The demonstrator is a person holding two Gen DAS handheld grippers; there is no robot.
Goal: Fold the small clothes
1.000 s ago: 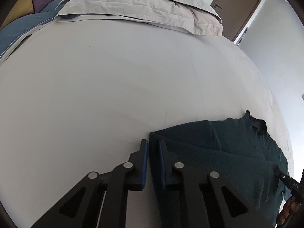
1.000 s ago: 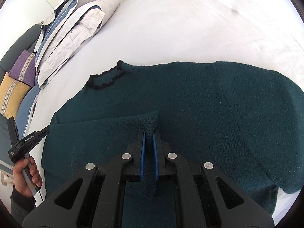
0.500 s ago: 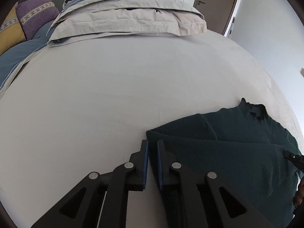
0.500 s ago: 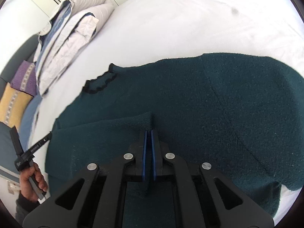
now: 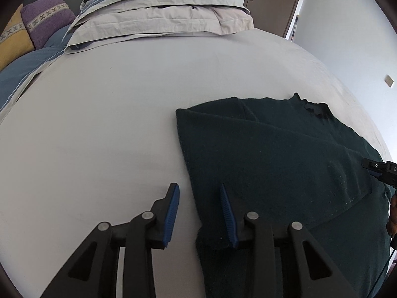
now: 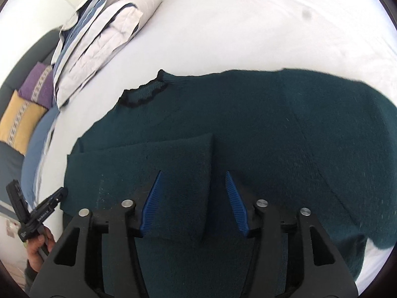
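A dark teal sweater [image 5: 273, 161] lies flat on the white bed sheet [image 5: 99, 124], its black-trimmed collar [image 6: 146, 94] toward the pillows. One sleeve [image 6: 173, 164] is folded across the body. My left gripper [image 5: 198, 186] hovers at the sweater's left folded edge. Its jaws are opening, that edge runs between the blue pads [image 5: 171, 211], and neither pad presses on it. My right gripper [image 6: 193, 173] is over the folded sleeve. Its jaws are opening too, and the sleeve end lies loose between them. Each view shows the other gripper, the right gripper [image 5: 379, 168] and the left gripper [image 6: 37, 213], held by a hand [image 6: 37, 245].
Folded grey and blue bedding [image 5: 161, 17] is stacked at the head of the bed. Purple and yellow cushions [image 5: 47, 17] lean at the far left. A brown door [image 5: 273, 0] stands beyond the bed, and bare sheet stretches left of the sweater.
Both grippers went from shut on the fabric to apart, letting the sweater settle flat. The left gripper has drawn back from the edge it held; the right stayed in place.
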